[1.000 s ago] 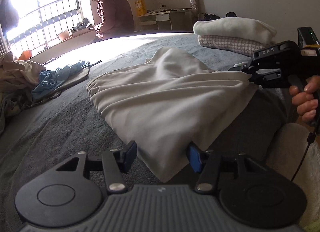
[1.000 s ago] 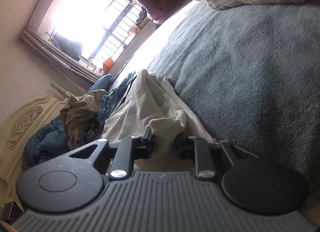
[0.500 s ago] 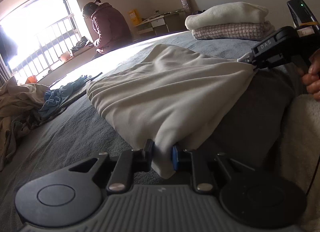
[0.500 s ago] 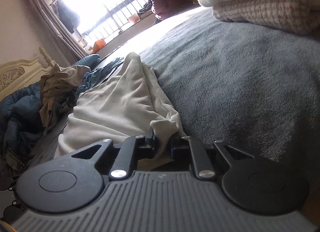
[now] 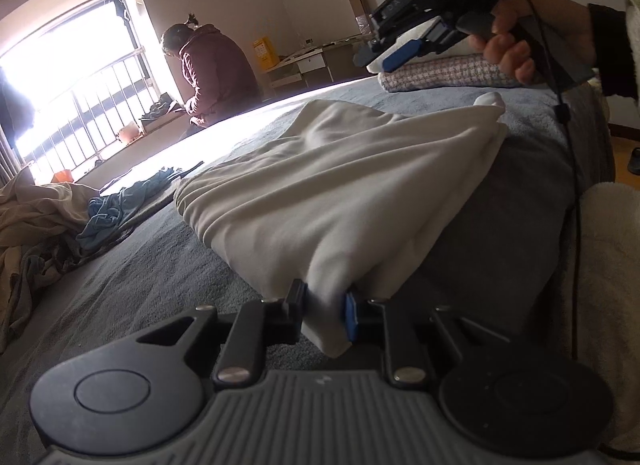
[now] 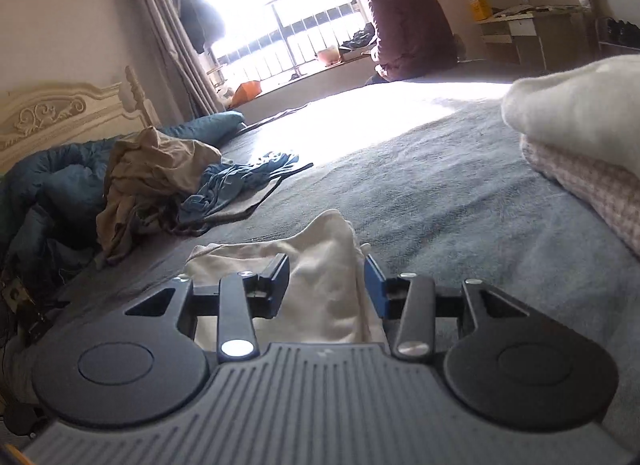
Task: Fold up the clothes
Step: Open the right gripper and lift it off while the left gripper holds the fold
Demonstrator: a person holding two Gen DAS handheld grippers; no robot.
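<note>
Our left claw (image 5: 325,313) is clenched on a corner of the cream cloth (image 5: 340,185), which spreads away from it over the grey bed (image 5: 120,285). Our right claw (image 6: 326,285), its jaws just opening, hangs released above the cloth's far corner.

Cream garment (image 5: 344,185) half-folded, lying rumpled on grey bed; near corner raised.

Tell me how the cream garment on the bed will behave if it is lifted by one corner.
Likely floppy: the cream garment sags in soft folds from the corner pinched by the left gripper. Probably light: the thin cloth bunches easily. It may drag on the fuzzy grey blanket rather than slide.
</note>
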